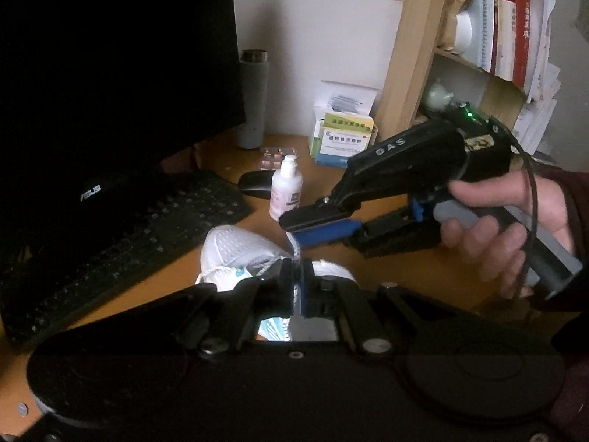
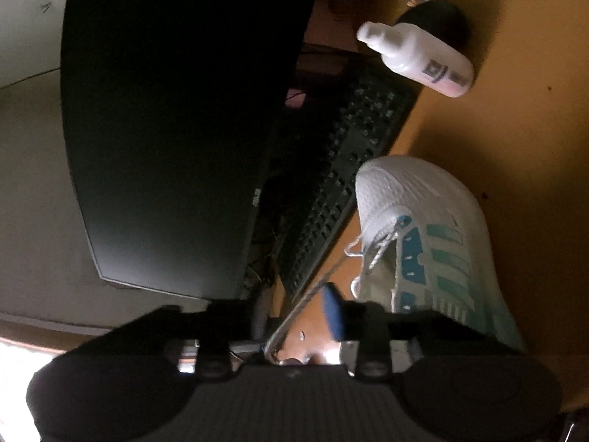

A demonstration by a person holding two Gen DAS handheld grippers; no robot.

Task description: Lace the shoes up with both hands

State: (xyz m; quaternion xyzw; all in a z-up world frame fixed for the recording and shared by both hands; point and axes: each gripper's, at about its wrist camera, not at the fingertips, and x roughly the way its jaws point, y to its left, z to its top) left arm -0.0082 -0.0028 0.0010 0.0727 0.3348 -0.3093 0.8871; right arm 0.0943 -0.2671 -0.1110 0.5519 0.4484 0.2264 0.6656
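Left gripper (image 1: 297,287) fingers clamped on the white flat shoelace (image 1: 293,245). Right gripper (image 1: 316,225) fingers pinch the same lace above. White mesh sneaker (image 2: 423,221) on orange wooden table (image 2: 515,140), at 5 o'clock of black keyboard (image 2: 349,169).

The dark flat computer monitor (image 1: 110,84) carries the brand "ASUS" in pale letters low on its black bezel (image 1: 90,192). To the right of the monitor, the black plastic body of the right gripper (image 1: 320,226) shows raised letters "DAS" on its upper casing (a yellowish sticker further back on it bears dark handwriting too smudged to read). Also right of the monitor, the green-and-white cardboard medicine boxes (image 1: 344,136) and the small white pump bottle (image 1: 286,186) carry printed labels, but their characters are too small and blurred to make out.
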